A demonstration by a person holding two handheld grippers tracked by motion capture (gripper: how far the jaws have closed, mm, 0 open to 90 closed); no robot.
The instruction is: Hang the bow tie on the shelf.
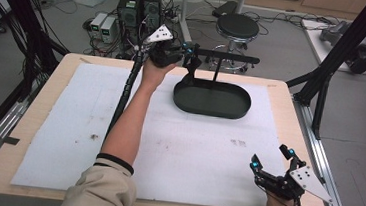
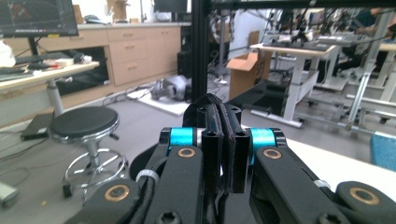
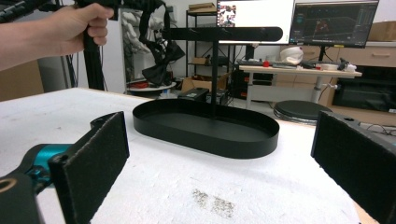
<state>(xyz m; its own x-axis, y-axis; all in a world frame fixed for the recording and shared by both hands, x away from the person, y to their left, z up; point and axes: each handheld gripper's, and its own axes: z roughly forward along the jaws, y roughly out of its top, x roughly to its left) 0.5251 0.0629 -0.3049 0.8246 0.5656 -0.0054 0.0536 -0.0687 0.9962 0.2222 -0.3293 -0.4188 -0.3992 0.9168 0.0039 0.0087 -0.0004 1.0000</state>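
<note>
We hold the left gripper (image 1: 190, 51) raised over the far edge of the table (image 1: 281, 99), just beside the left end of the crossbar (image 1: 225, 57). Its jaws are pressed fully together, as the left gripper view (image 2: 223, 140) shows, with nothing visible between the pads. From the high view we cannot tell whether the left gripper touches the crossbar or only sits close to it. The left hand (image 1: 154, 70) wraps the gripper body from below, and the cable runs down along the forearm.

The crossbar belongs to a black stand: an oval tray (image 1: 210, 108) with a low rim, a thin upright post (image 1: 217, 71) rising from it, and the horizontal bar on top. The tray rests on the white mat (image 1: 69, 123) that covers most of the table, in the far half and slightly right of centre. In the right gripper view the tray (image 3: 205, 133) lies ahead, empty, with the post (image 3: 214, 74) upright and the crossbar (image 3: 224, 33) level.

We keep the right gripper (image 1: 272, 160) low at the near right corner of the table, well apart from the stand. Its jaws stand wide apart and hold nothing; its pads (image 3: 95, 163) frame bare mat. A stool (image 1: 236, 27) stands on the floor beyond the table.
</note>
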